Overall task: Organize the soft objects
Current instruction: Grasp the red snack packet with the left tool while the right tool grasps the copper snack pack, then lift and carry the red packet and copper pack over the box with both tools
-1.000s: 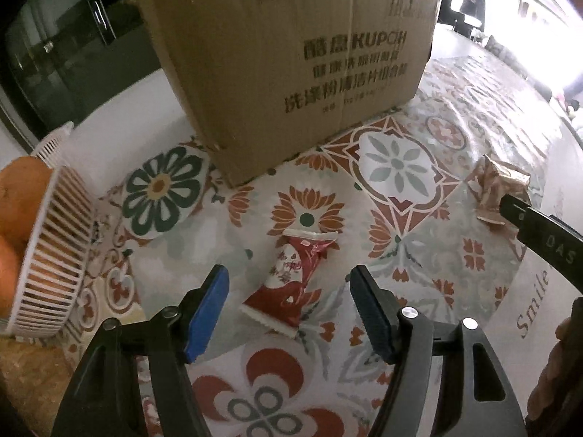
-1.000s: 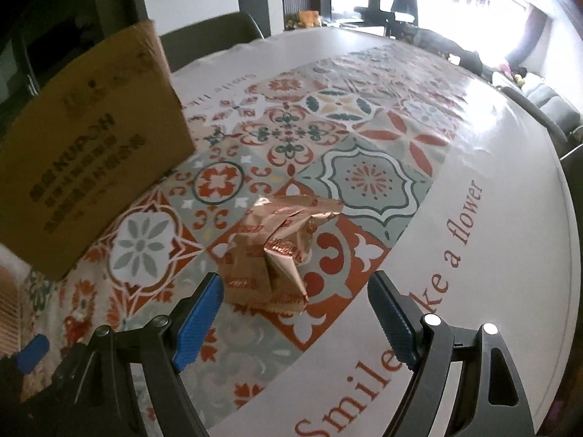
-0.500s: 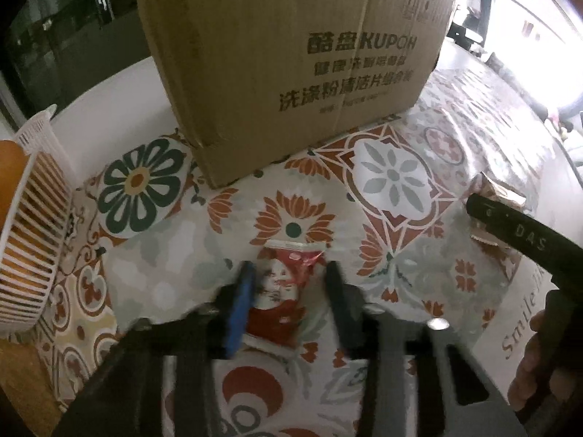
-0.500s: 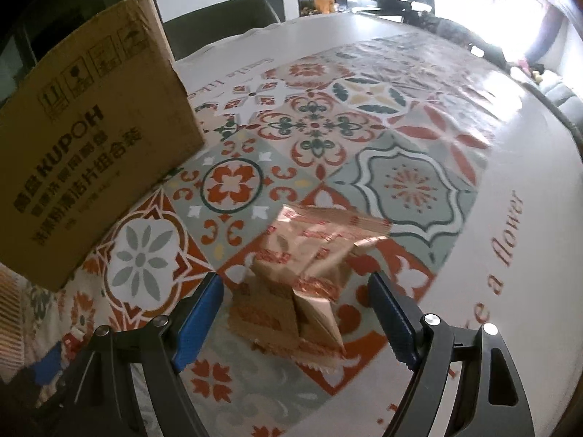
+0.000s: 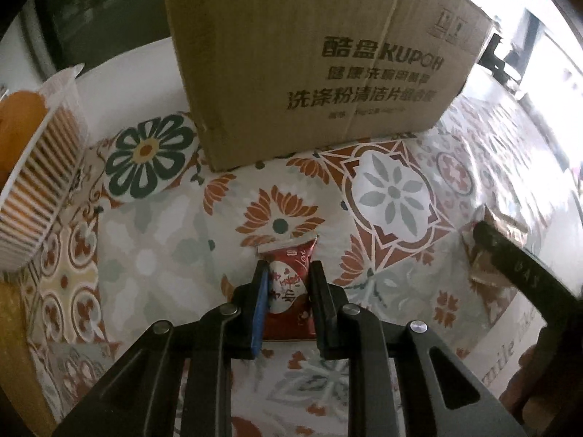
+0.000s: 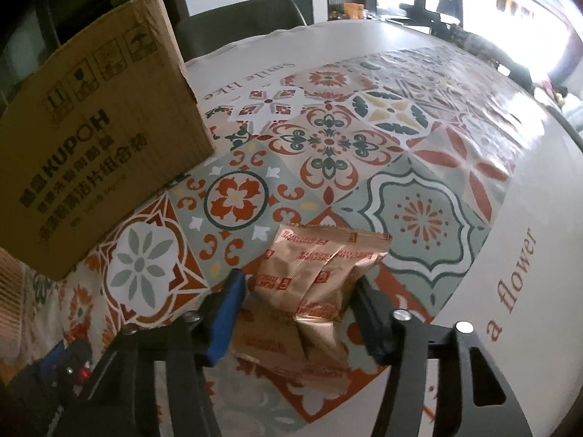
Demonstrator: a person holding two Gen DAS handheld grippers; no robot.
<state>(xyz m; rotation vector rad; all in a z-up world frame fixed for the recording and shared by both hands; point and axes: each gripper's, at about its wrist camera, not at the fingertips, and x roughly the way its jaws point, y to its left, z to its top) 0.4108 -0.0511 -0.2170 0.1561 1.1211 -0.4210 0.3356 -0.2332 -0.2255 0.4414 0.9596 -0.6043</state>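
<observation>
Red snack packet [image 5: 289,284] lies flat on patterned tablecloth [image 5: 153,240], near cardboard box [image 5: 309,65]. Left gripper [image 5: 288,273] pinches packet across its narrow width, fingers pressed onto both sides; likely grip for lift into box.

Gold biscuit packets [image 6: 313,284], crumpled pile, lie on tablecloth right of box. Right gripper [image 6: 297,291] straddles pile, fingers close against both flanks; firm squeeze or mere contact, cannot tell.

White slatted basket [image 5: 40,189] with oranges [image 5: 22,123] far left, well apart from packets.

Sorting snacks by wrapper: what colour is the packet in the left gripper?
Red with white, clearest in the left wrist view: packet.
</observation>
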